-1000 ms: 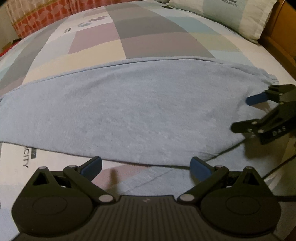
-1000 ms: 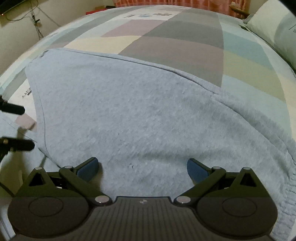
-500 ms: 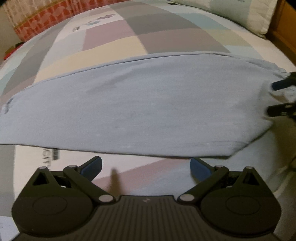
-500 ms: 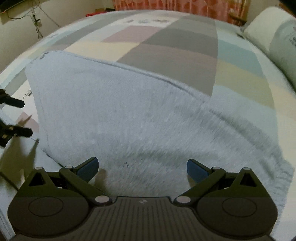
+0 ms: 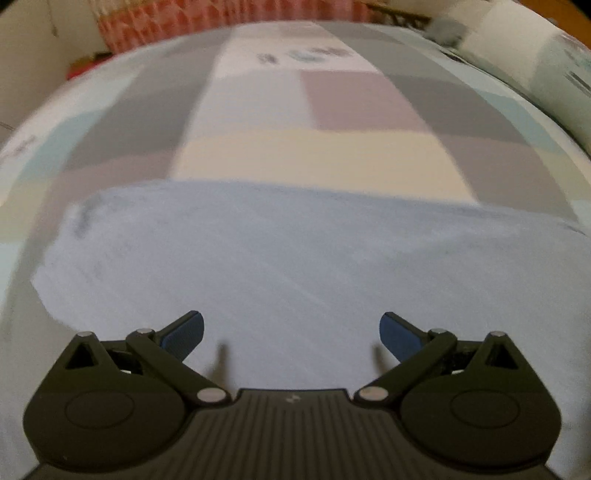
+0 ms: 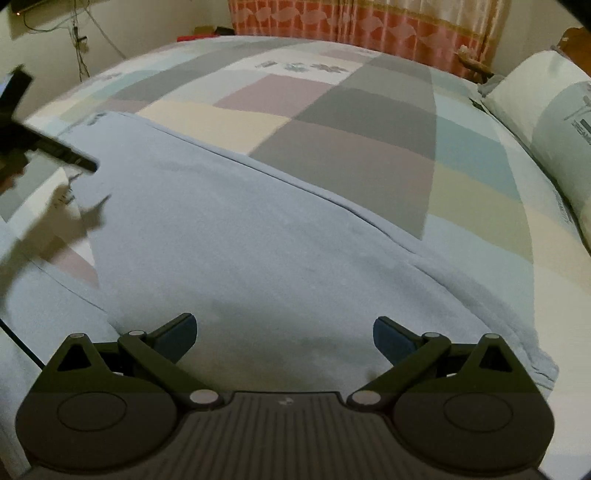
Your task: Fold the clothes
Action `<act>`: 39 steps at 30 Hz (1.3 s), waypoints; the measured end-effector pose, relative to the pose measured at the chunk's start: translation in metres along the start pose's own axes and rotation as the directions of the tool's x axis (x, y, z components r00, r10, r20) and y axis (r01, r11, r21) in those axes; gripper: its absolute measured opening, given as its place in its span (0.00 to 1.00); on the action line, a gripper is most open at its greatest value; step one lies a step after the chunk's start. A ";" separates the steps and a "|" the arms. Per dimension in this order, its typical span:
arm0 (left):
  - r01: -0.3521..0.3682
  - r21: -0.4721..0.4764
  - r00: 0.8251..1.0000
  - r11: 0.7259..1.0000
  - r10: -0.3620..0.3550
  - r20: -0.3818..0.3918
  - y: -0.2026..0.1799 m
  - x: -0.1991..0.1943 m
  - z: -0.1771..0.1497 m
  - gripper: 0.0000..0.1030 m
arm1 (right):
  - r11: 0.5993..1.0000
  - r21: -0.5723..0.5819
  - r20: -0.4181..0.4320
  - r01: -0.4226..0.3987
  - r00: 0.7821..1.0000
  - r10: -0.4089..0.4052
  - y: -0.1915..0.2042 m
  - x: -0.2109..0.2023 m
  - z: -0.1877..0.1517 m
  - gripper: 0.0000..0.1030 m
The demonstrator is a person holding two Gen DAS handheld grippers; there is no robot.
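Fleecy pale-blue garment (image 6: 258, 236) lies flat on patchwork bedspread (image 6: 354, 155); left gripper (image 5: 291, 332) and right gripper (image 6: 284, 332) jaws wide, empty.

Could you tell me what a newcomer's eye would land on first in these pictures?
First, the pale blue garment spread flat across the near part of the bed, over a patchwork bedspread of pastel blocks. Next, each view's open gripper low in front, empty above the cloth, and the red patterned curtain behind.

Pillow (image 6: 546, 122) print, partly cut off, reads "DREAM" (bedsheet (image 6: 303, 66) lettering too blurred)
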State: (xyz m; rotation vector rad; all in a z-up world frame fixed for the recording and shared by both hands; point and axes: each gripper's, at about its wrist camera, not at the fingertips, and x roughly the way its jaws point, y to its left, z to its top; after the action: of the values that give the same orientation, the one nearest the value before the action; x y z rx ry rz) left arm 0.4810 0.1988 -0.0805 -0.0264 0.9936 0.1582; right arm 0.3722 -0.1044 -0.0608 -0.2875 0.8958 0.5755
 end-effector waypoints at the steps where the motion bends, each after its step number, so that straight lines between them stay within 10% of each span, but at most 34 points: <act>1: -0.008 -0.038 1.000 0.999 0.008 0.004 0.016 0.009 0.007 0.98 | 1.000 0.001 0.001 0.007 1.000 -0.007 0.006 0.002 0.002 1.00; 10: 0.045 -0.315 0.998 0.948 -0.055 -0.026 0.122 0.079 0.037 0.98 | 0.997 0.075 -0.034 0.017 0.999 -0.015 0.050 0.021 0.021 1.00; 18: -0.002 -0.260 1.000 0.966 0.001 -0.005 0.154 0.093 0.068 0.98 | 0.997 0.074 -0.065 0.003 0.998 0.002 0.073 0.043 0.036 1.00; 24: 0.148 -0.294 0.988 0.944 -0.154 0.004 0.135 0.083 0.048 0.99 | 0.998 0.058 -0.068 -0.019 0.997 0.023 0.078 0.051 0.043 1.00; 39: -0.021 -0.148 1.000 0.989 0.021 0.002 0.125 0.099 0.068 0.99 | 0.997 0.082 -0.080 0.004 0.997 0.003 0.060 0.083 0.019 1.00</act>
State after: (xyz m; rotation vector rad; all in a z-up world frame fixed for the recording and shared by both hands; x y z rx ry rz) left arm 0.5728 0.3407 -0.1196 -0.1518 0.9773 0.2511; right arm 0.3899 -0.0182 -0.1160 -0.2381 0.9944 0.5280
